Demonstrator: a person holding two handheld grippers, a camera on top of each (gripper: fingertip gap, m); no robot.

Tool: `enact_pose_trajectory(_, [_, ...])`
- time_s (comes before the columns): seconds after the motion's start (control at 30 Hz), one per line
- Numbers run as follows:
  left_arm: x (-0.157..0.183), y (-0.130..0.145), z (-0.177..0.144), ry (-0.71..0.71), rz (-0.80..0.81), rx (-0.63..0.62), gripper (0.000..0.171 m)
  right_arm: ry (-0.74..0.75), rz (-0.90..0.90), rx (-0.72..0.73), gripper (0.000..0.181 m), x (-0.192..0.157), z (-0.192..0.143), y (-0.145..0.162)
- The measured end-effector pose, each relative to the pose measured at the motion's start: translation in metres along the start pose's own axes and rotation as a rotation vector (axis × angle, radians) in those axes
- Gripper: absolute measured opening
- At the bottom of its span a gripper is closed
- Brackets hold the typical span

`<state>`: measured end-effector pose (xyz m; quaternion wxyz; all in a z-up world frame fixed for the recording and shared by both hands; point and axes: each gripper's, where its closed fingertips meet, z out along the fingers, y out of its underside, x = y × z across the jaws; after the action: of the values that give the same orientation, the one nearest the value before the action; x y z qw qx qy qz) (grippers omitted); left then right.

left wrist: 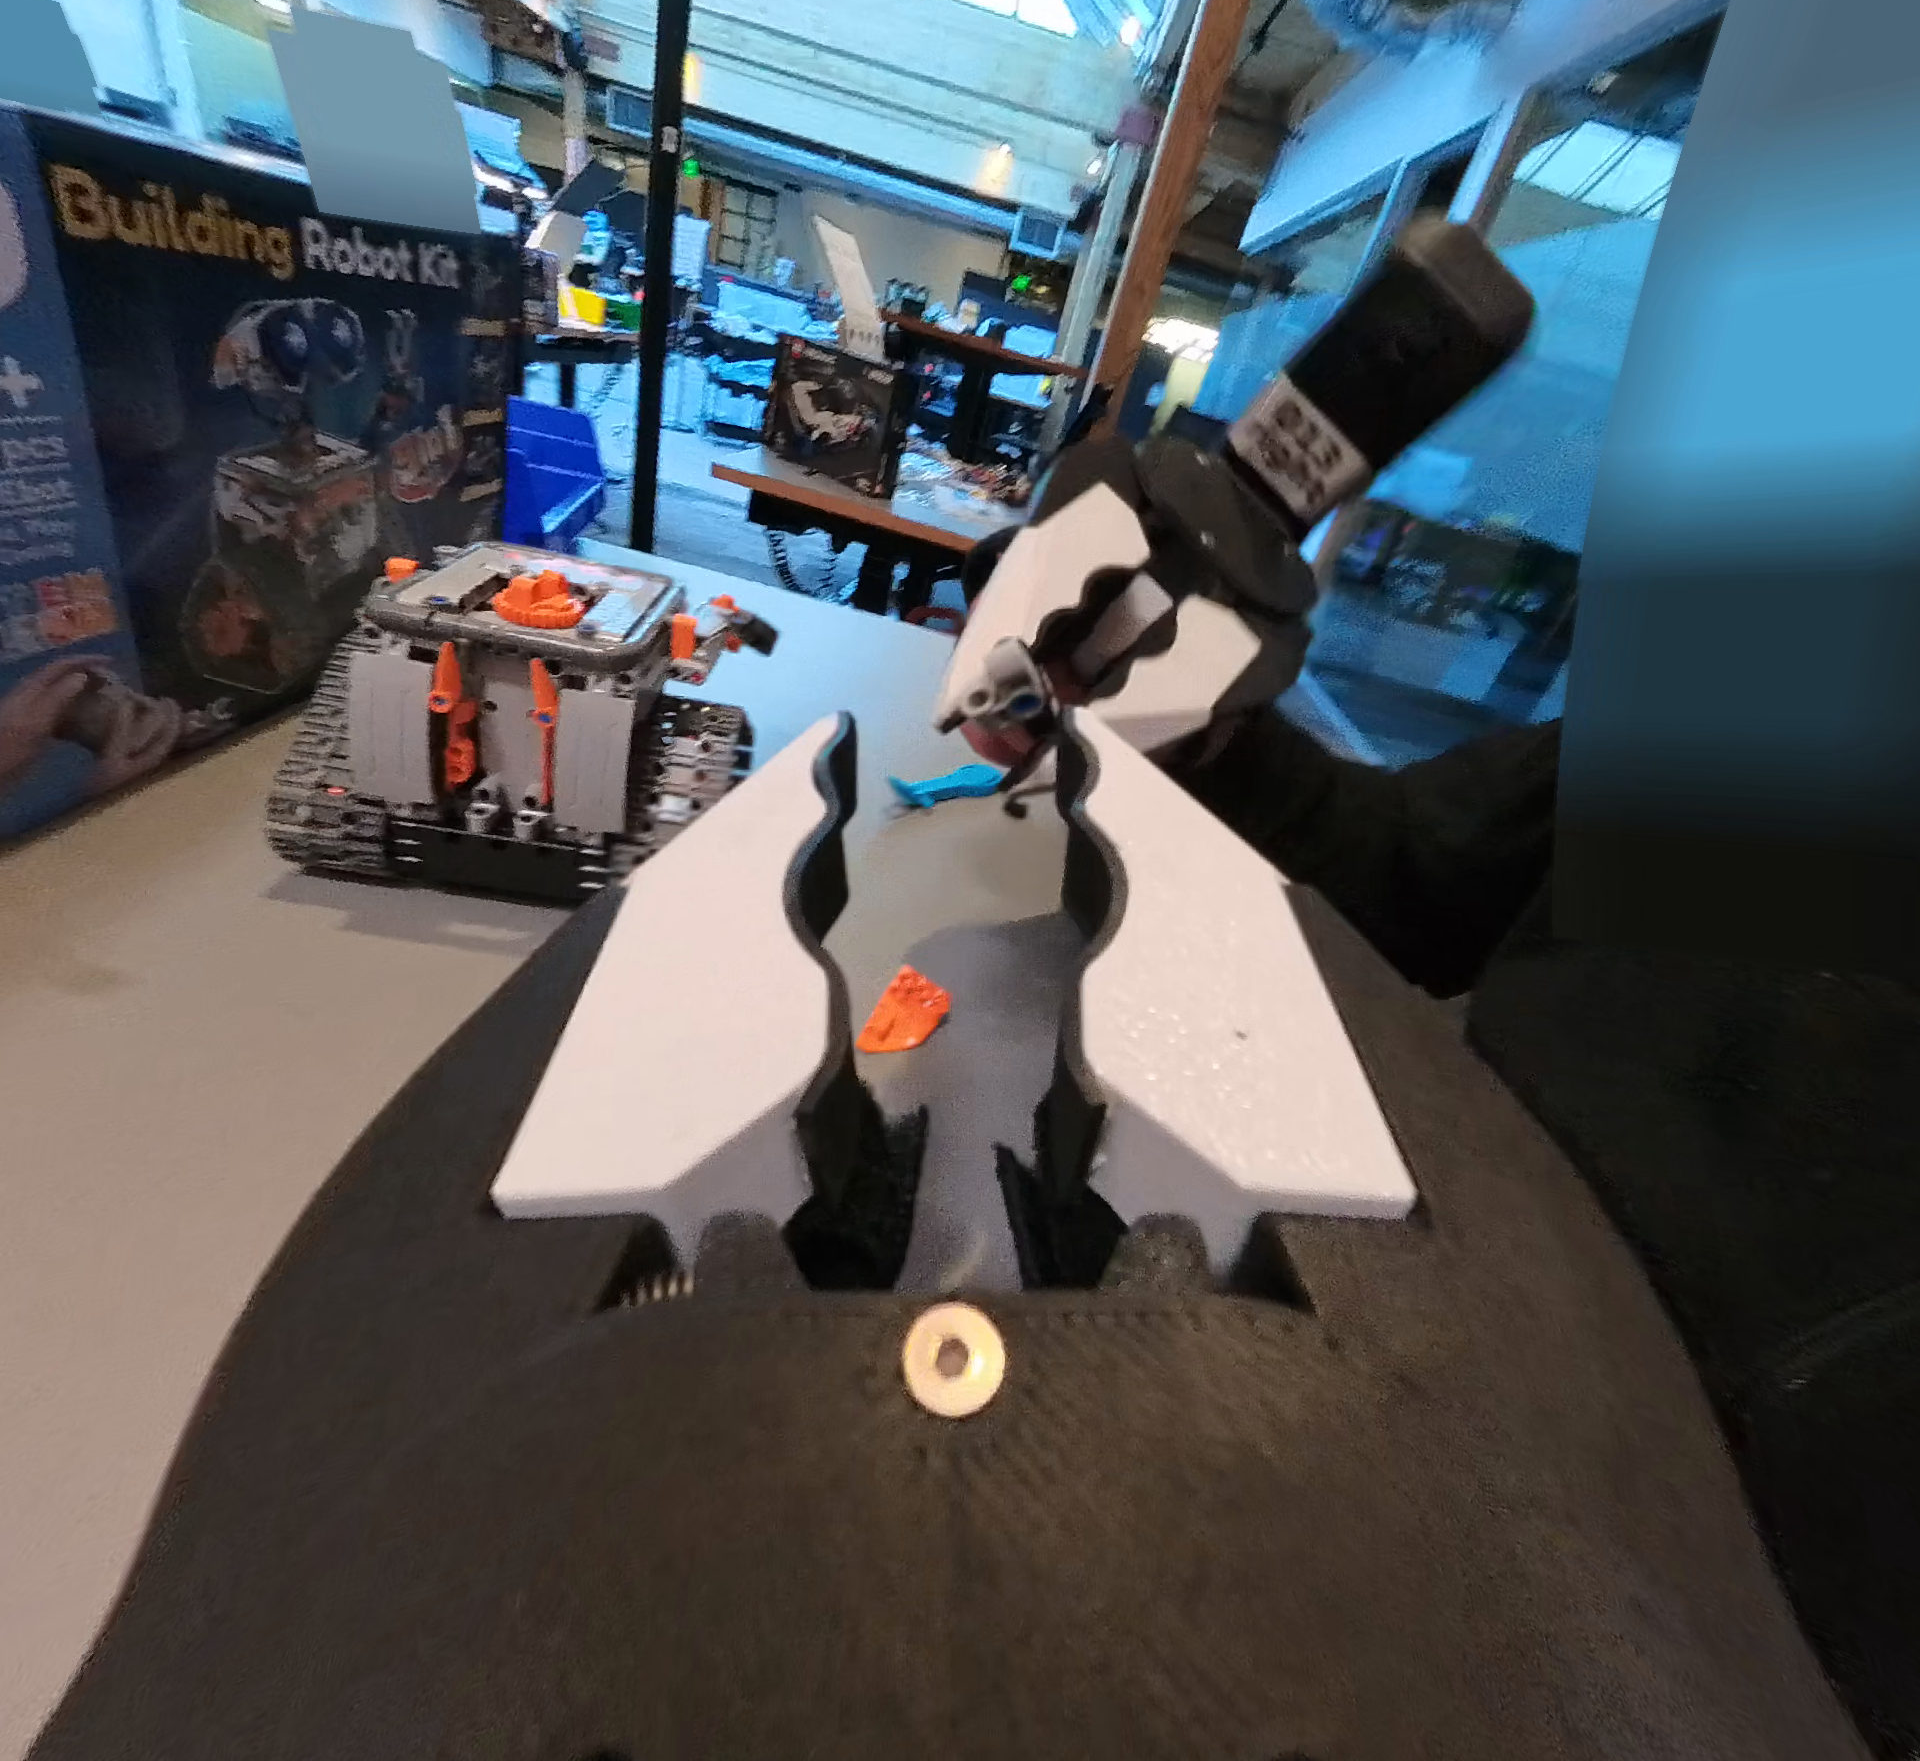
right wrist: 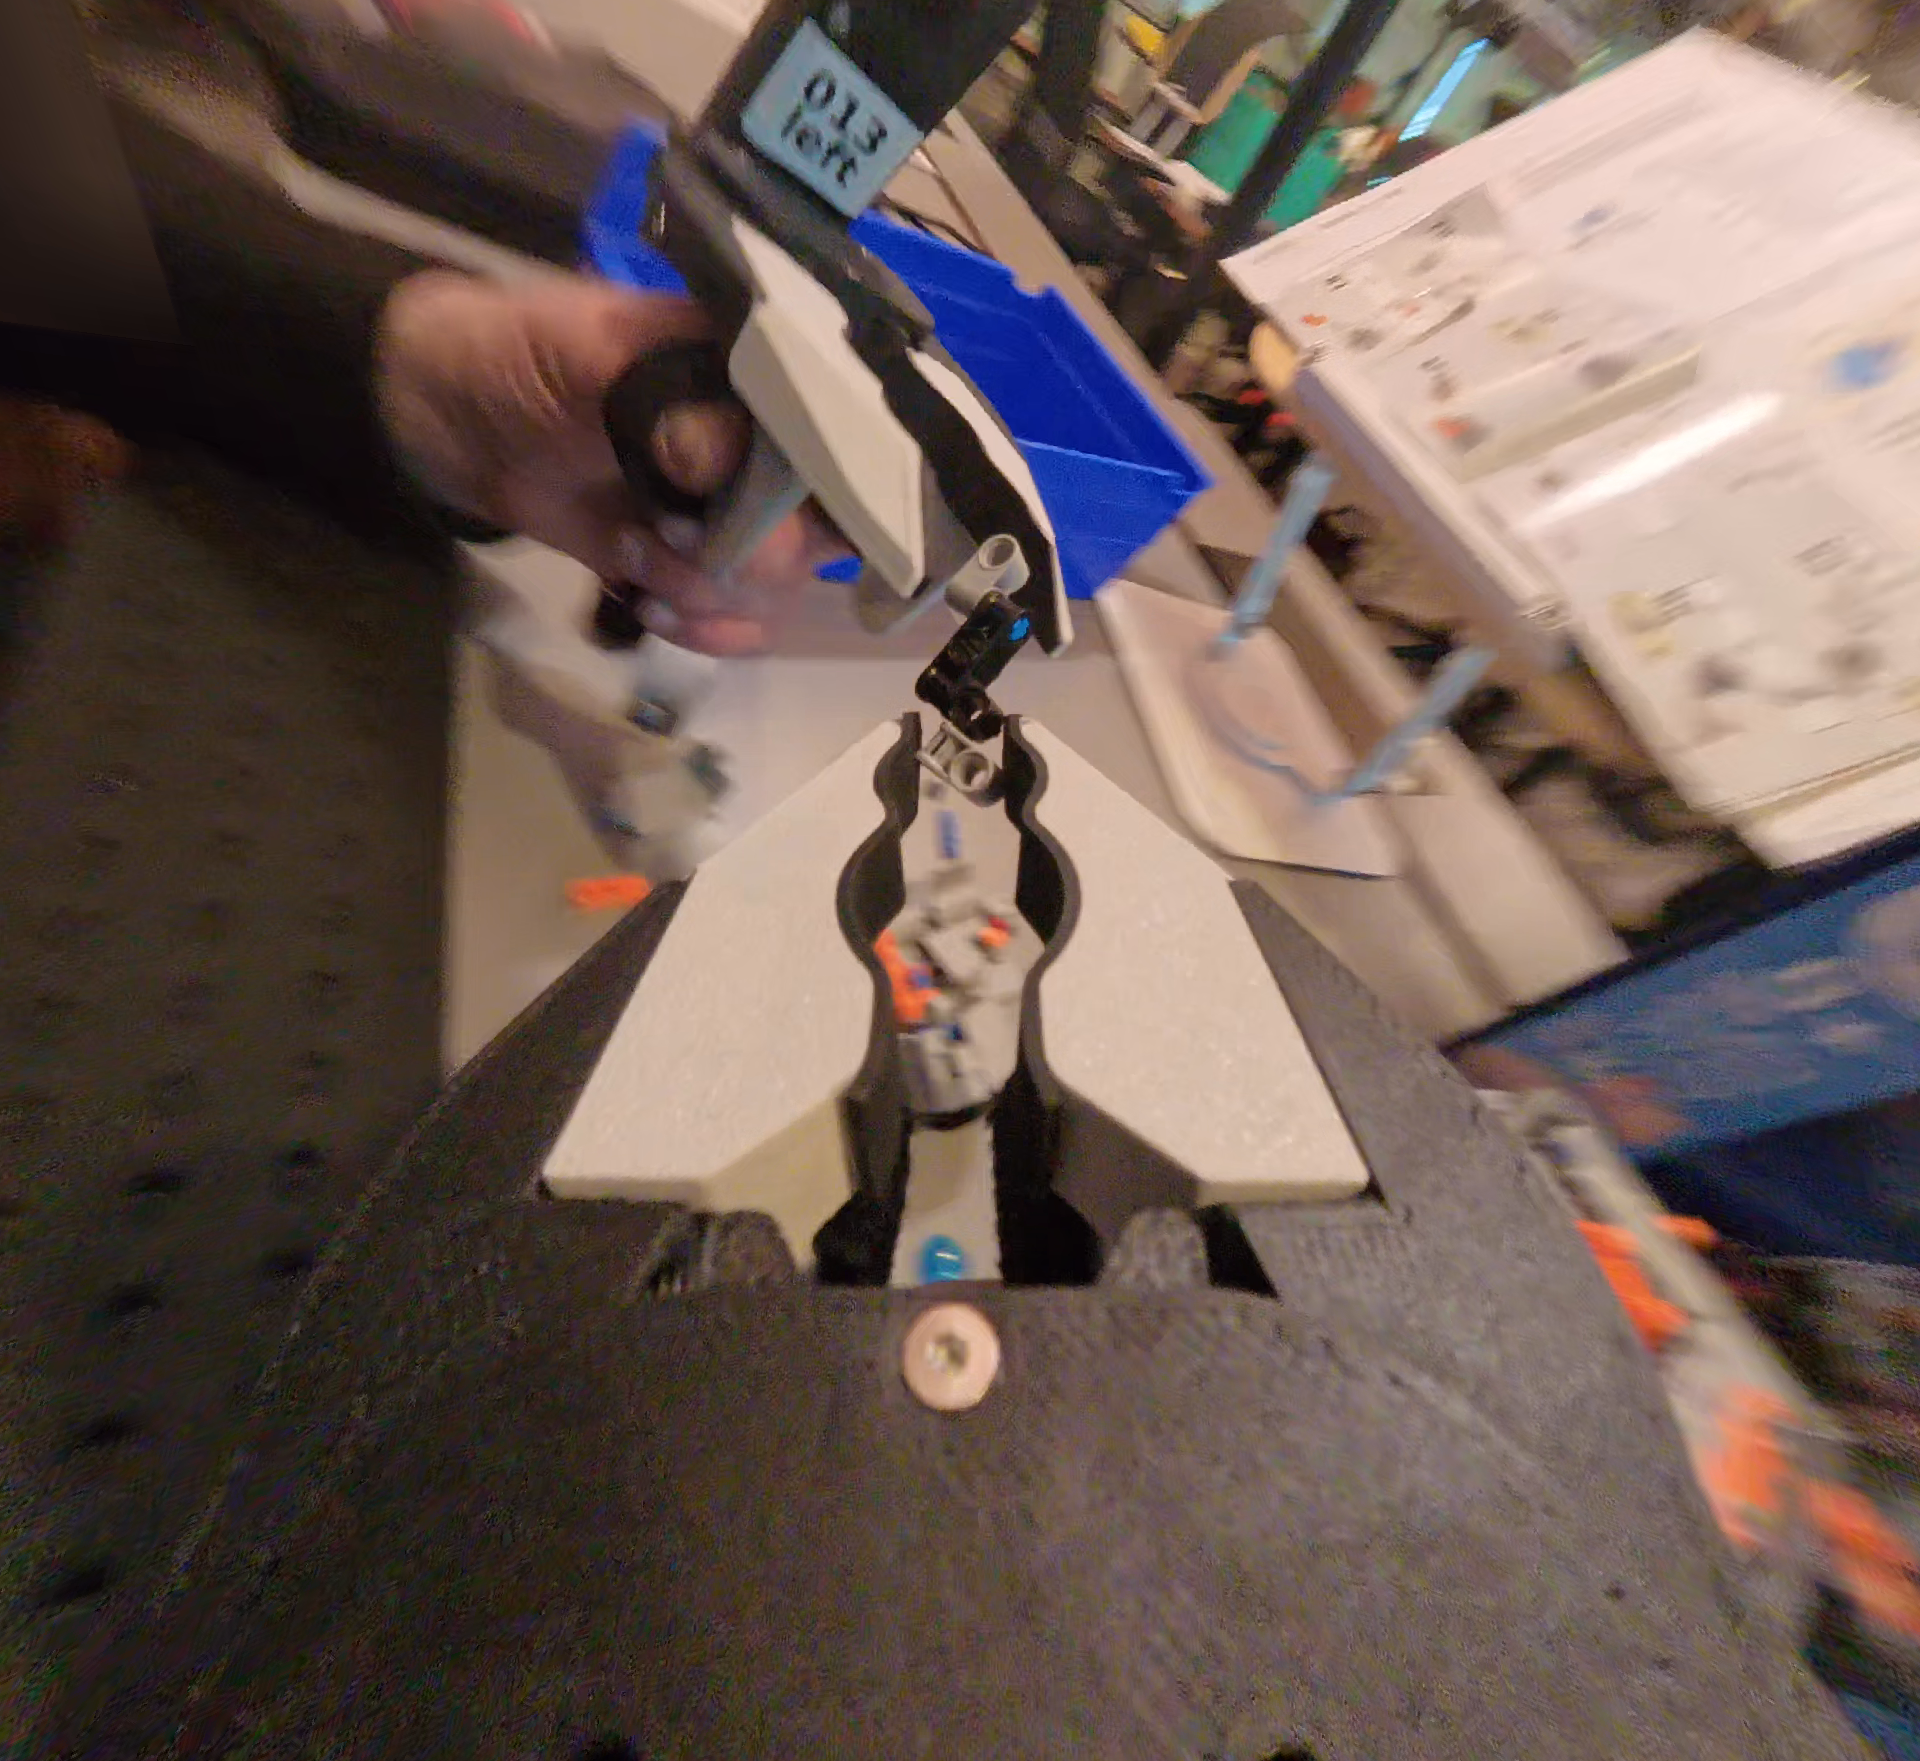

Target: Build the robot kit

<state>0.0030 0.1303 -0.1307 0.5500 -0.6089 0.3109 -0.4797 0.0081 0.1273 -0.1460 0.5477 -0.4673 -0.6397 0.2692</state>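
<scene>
While right gripper (right wrist: 961, 726) clenches small grey-black connector piece (right wrist: 971, 662), left gripper (left wrist: 956, 729) gapes, seemingly just touching it.

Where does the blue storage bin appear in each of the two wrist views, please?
Left wrist view: the blue bin sits left of centre, behind the tracked brick model, just left of the black pole.
Right wrist view: it is above centre, partly hidden behind the left gripper.
Shared landmark: the small grey brick piece pinched at the tips of the right gripper.
</scene>
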Motion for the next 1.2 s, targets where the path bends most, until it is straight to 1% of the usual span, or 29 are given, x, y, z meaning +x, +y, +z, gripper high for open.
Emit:
enact_pose_trajectory(0.03, [-0.001, 0.002, 0.001, -0.019, 0.032, -0.016, 0.036, -0.065, 0.122, 0.049, 0.013, 0.000, -0.003, -0.001])
enact_pose_trajectory(0.1, [-0.001, 0.008, 0.004, -0.025, 0.064, -0.044, 0.031, -0.192, 0.334, 0.136, 0.013, 0.001, -0.009, -0.003])
enact_pose_trajectory(0.17, [0.000, 0.012, 0.006, -0.017, 0.060, -0.059, 0.029, -0.241, 0.452, 0.203, 0.013, 0.008, -0.014, -0.004])
enact_pose_trajectory(0.23, [0.000, 0.013, 0.006, -0.011, 0.061, -0.059, 0.025, -0.280, 0.504, 0.220, 0.013, 0.008, -0.014, -0.003])
enact_pose_trajectory(0.43, [0.008, 0.011, 0.007, 0.046, 0.028, -0.034, 0.021, -0.422, 0.559, 0.196, 0.013, -0.013, -0.006, -0.003])
enact_pose_trajectory(0.53, [0.018, 0.012, 0.009, 0.106, 0.020, -0.037, 0.010, -0.496, 0.614, 0.209, 0.013, -0.019, -0.005, -0.003])
enact_pose_trajectory(0.6, [0.019, 0.013, 0.010, 0.111, 0.021, -0.037, 0.008, -0.527, 0.633, 0.221, 0.013, -0.022, -0.006, -0.004])
enact_pose_trajectory(0.73, [0.020, 0.009, 0.007, 0.121, 0.020, -0.015, 0.007, -0.521, 0.638, 0.233, 0.014, -0.021, -0.003, -0.007])
enact_pose_trajectory(0.8, [0.019, 0.002, 0.003, 0.119, 0.009, 0.027, 0.006, -0.491, 0.646, 0.237, 0.026, -0.015, -0.003, -0.005])
enact_pose_trajectory(0.87, [0.014, -0.004, 0.000, 0.107, -0.015, 0.056, 0.006, -0.466, 0.656, 0.242, 0.031, -0.009, -0.004, -0.003])
enact_pose_trajectory(1.0, [0.007, -0.006, -0.003, 0.082, -0.039, 0.077, 0.006, -0.395, 0.604, 0.217, 0.030, -0.004, -0.002, 0.001])
enact_pose_trajectory(1.13, [0.003, -0.002, -0.001, 0.048, -0.010, 0.054, 0.007, -0.307, 0.541, 0.211, 0.032, 0.000, 0.001, -0.003])
enact_pose_trajectory(1.2, [0.003, -0.001, 0.000, 0.041, 0.000, 0.051, 0.007, -0.265, 0.526, 0.216, 0.029, 0.005, 0.001, -0.004])
